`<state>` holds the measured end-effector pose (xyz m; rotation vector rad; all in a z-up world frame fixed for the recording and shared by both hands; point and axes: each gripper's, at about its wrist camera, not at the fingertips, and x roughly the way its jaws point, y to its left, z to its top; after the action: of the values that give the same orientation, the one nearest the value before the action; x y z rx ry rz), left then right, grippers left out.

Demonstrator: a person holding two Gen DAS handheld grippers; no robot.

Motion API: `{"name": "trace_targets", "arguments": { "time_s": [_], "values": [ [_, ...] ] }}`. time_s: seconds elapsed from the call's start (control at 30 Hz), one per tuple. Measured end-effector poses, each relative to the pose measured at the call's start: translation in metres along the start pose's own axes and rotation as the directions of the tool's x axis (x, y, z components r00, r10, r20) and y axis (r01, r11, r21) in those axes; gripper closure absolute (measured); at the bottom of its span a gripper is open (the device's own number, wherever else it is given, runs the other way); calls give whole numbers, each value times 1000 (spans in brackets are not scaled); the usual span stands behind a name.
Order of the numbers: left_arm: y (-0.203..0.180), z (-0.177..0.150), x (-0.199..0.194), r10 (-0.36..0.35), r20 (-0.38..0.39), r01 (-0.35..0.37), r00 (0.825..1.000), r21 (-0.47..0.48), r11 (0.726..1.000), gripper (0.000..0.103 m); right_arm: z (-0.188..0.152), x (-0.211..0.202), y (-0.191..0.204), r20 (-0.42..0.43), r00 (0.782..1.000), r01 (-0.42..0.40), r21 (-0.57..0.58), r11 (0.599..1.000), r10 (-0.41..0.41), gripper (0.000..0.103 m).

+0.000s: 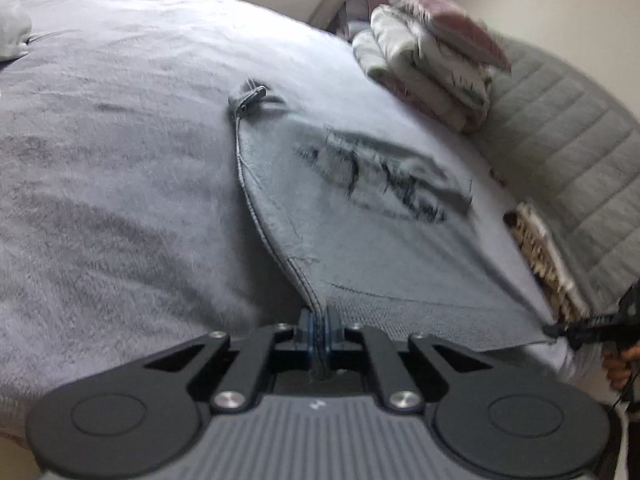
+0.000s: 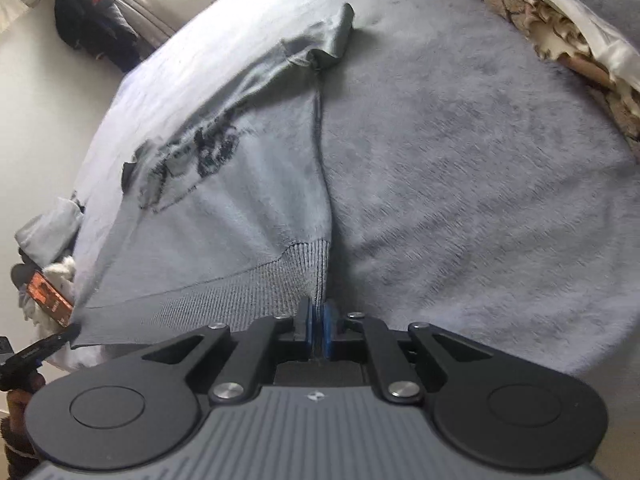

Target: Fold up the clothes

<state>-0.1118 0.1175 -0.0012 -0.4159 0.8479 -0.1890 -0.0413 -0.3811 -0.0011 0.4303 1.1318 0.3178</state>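
My left tool (image 1: 319,330) and right tool (image 2: 316,330) each pinch 1 hem corner of the pale grey knitted sweater (image 1: 360,216). If 1 thin pinch slips, the sweater falls crooked onto the fuzzy grey bed (image 1: 120,184).

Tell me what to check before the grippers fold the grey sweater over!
1. Left gripper pinching its hem corner: ok.
2. Right gripper pinching the other hem corner: ok.
3. Hem stretched straight between them: ok.
4. Sweater flat on the blanket: not ok, far end looks bunched.
5. Space clear of the clothes pile: ok.
6. Sleeves tucked in: cannot tell.
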Motion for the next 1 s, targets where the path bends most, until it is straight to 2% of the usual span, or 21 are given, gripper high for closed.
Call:
{"name": "trace_targets", "arguments": {
  "time_s": [0.17, 0.27, 0.33, 0.4, 0.43, 0.47, 0.5, 0.53, 0.67, 0.83, 1.0],
  "values": [
    [10, -16, 28, 103, -84, -101, 991, 21, 995, 98, -21, 36, 0, -76, 996, 55, -23, 998, -56, 97],
    [11, -20, 32, 111, -97, -108, 989, 38, 993, 97, -24, 44, 3, -68, 995, 74, -46, 996, -77, 97],
    [8, -18, 31, 111, -95, -105, 989, 66, 992, 93, -21, 44, 5, -68, 994, 77, -50, 996, -80, 97],
    [7, -15, 30, 106, -91, -98, 990, 82, 992, 81, -19, 41, 5, -62, 995, 72, -47, 996, -75, 94],
    [7, -12, 30, 100, -90, -93, 991, 75, 993, 77, -16, 38, 5, -54, 996, 72, -40, 997, -74, 87],
    [8, -10, 30, 94, -88, -88, 992, 69, 994, 65, -15, 36, 5, -40, 996, 75, -38, 996, -77, 78],
    [9, -7, 30, 91, -81, -86, 993, 60, 995, 54, -12, 33, 4, -24, 997, 79, -39, 996, -80, 75],
    [10, -3, 30, 91, -70, -88, 993, 49, 995, 52, -8, 32, 3, -10, 997, 82, -36, 996, -82, 72],
    [20, 18, 41, 97, -44, -97, 994, 6, 995, 51, 16, 34, -5, 48, 997, 64, 16, 998, -64, 72],
    [39, 48, 64, 100, -13, -101, 995, -91, 991, 53, 52, 52, -21, 128, 992, -35, 128, 991, 18, 72],
    [54, 69, 86, 106, 17, -102, 994, -151, 983, 54, 82, 70, -25, 167, 986, -51, 161, 986, 24, 72]
  ]
}}
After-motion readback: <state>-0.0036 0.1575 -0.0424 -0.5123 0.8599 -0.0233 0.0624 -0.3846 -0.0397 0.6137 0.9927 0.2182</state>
